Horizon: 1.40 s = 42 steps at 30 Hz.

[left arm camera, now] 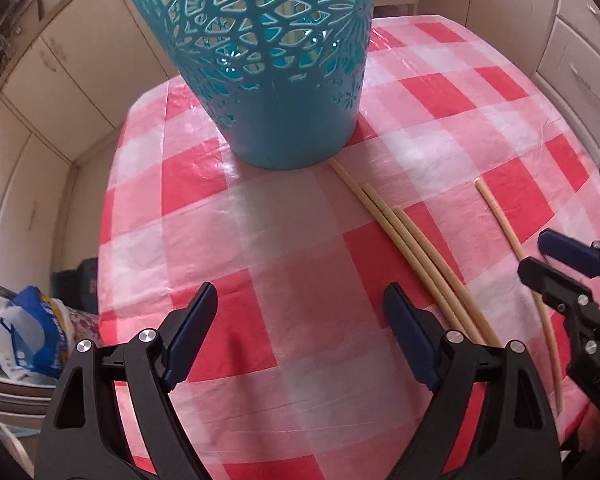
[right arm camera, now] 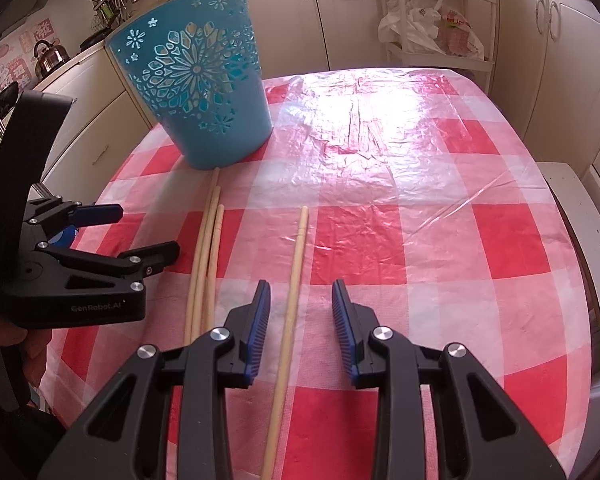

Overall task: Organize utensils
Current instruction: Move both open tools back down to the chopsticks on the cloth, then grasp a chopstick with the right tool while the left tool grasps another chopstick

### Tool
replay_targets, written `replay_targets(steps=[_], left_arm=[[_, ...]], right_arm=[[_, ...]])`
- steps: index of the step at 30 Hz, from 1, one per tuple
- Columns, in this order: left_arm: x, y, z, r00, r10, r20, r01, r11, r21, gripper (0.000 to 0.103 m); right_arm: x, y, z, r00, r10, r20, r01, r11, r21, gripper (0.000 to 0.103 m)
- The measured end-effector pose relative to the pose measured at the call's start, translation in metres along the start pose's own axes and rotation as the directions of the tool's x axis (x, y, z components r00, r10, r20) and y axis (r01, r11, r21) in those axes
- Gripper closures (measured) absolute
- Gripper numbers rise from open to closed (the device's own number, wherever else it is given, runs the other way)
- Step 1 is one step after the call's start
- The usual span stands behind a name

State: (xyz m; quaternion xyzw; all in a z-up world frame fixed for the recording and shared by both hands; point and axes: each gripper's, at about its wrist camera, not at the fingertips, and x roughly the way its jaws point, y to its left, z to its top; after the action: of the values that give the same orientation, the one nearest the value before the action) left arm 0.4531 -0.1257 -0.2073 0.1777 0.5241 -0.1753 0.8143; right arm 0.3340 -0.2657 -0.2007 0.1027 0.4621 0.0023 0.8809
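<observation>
A teal cut-out basket stands on the red-and-white checked table; it also shows in the right wrist view. Three pale wooden chopsticks lie side by side, their far ends by the basket's base. A single chopstick lies apart to their right. My left gripper is open and empty, above bare cloth left of the bundle. My right gripper is open and straddles the single chopstick, which runs between the jaws without touching them.
Cream cabinets surround the table. A white shelf rack with plastic bags stands behind the far edge. A kettle sits on the counter at the left. A blue-and-white bag lies below the table's left edge.
</observation>
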Motion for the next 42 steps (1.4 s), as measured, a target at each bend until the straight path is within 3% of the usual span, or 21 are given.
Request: replay_targets(steps=[5,15,19,22,24,25,30,33,34,35,37,42], left_arm=[[-0.010,0.004,0.007,0.993,-0.113,0.030,0.115,0.991,-0.069,0.021],[0.008,0.004,0.005,0.999,-0.045,0.008,0.046,0.993,-0.109,0.021],[0.002,-0.001,0.000,0.997,-0.082,0.002,0.082,0.997,0.008,0.030],[0.001,0.002,-0.001,0.991,-0.134,-0.021,0.135,0.985,0.109,0.038],[0.003,0.014,0.003,0.993,-0.120,-0.020,0.121,0.990,0.075,0.045],[0.005,0.021,0.006,0.993,-0.117,-0.019,0.118,0.992,0.041,0.046],[0.012,0.043,0.023,0.985,-0.173,0.021,0.175,0.977,-0.125,0.046],[0.014,0.040,0.028,0.988,-0.149,0.025,0.151,0.981,-0.121,0.046],[0.014,0.039,0.028,0.990,-0.138,0.026,0.140,0.984,-0.110,0.052],[0.013,0.039,0.027,0.992,-0.121,0.025,0.123,0.988,-0.097,0.068],[0.012,0.035,0.025,0.989,-0.148,0.020,0.149,0.983,-0.103,0.086],[0.011,0.036,0.023,0.988,-0.152,0.009,0.152,0.983,-0.106,0.087]], right_arm=[[0.000,-0.002,0.000,1.000,-0.004,0.002,0.004,1.000,0.012,0.071],[-0.001,-0.004,0.000,1.000,0.001,0.001,-0.001,1.000,0.015,0.071],[-0.002,-0.006,0.001,1.000,0.004,0.005,-0.004,1.000,0.015,0.071],[0.000,-0.008,0.001,1.000,-0.008,0.011,0.007,1.000,0.014,0.074],[0.001,-0.007,0.003,1.000,0.011,0.004,-0.011,1.000,0.007,0.087],[0.001,-0.006,0.003,1.000,0.020,-0.001,-0.020,1.000,0.005,0.088],[0.008,0.002,0.015,1.000,0.009,-0.011,-0.009,1.000,-0.015,0.089],[0.015,0.005,0.020,1.000,-0.006,-0.025,0.005,0.999,-0.032,0.089],[0.017,0.004,0.019,1.000,-0.006,-0.031,0.005,1.000,-0.029,0.090],[0.016,0.004,0.019,1.000,-0.011,-0.026,0.010,1.000,-0.030,0.097],[0.014,0.004,0.018,0.999,0.006,-0.031,-0.007,1.000,-0.028,0.097],[0.014,0.006,0.016,0.998,0.023,-0.053,-0.025,0.999,-0.028,0.097]])
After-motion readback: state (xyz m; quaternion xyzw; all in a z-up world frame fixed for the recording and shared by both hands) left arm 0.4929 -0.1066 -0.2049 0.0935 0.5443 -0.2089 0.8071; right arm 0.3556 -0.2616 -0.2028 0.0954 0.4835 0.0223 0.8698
